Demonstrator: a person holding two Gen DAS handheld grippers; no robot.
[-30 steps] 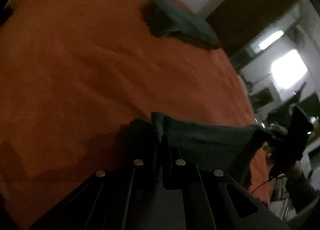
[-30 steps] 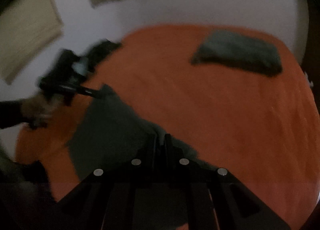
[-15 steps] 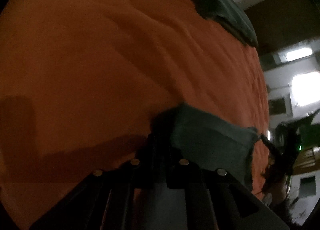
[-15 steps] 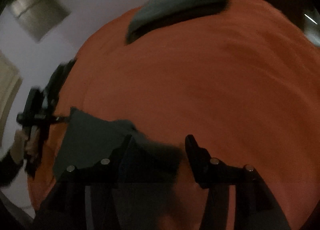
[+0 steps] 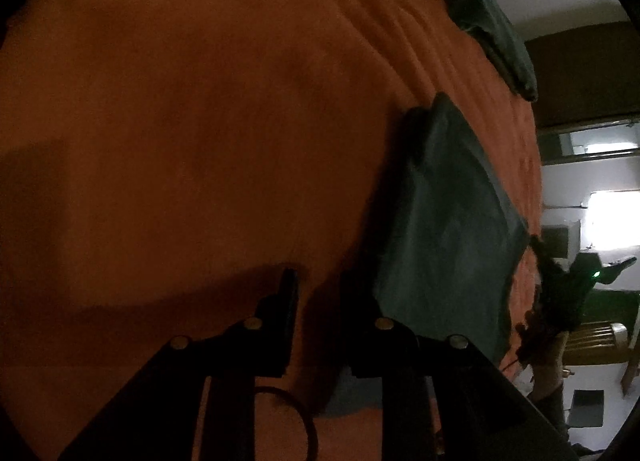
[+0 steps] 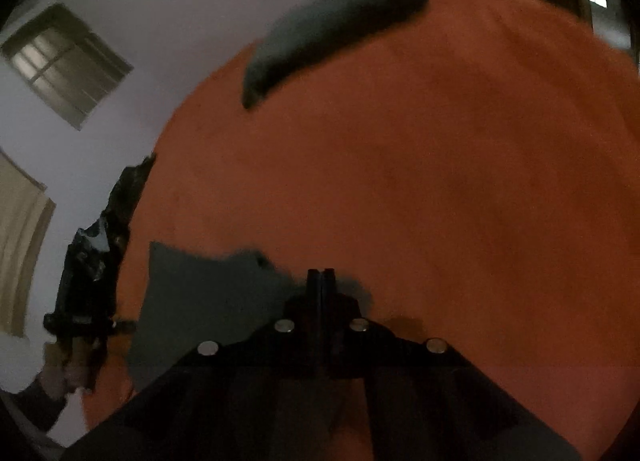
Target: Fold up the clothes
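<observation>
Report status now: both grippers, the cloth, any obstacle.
Left gripper open, jaws just opening, nothing between. Right gripper shut at edge of flat dark green cloth. Orange bedspread ahead unobstructed.

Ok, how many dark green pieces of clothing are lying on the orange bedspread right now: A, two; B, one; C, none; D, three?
A: one flat dark green cloth lies near the grippers, and a second dark green folded pile sits at the far edge of the orange bedspread.

Folded cloth (image 5: 448, 229) lying flat on the bedspread (image 5: 200, 121), just right of the left gripper (image 5: 320, 285); a second folded pile (image 5: 492, 21) lies behind it, well apart.
</observation>
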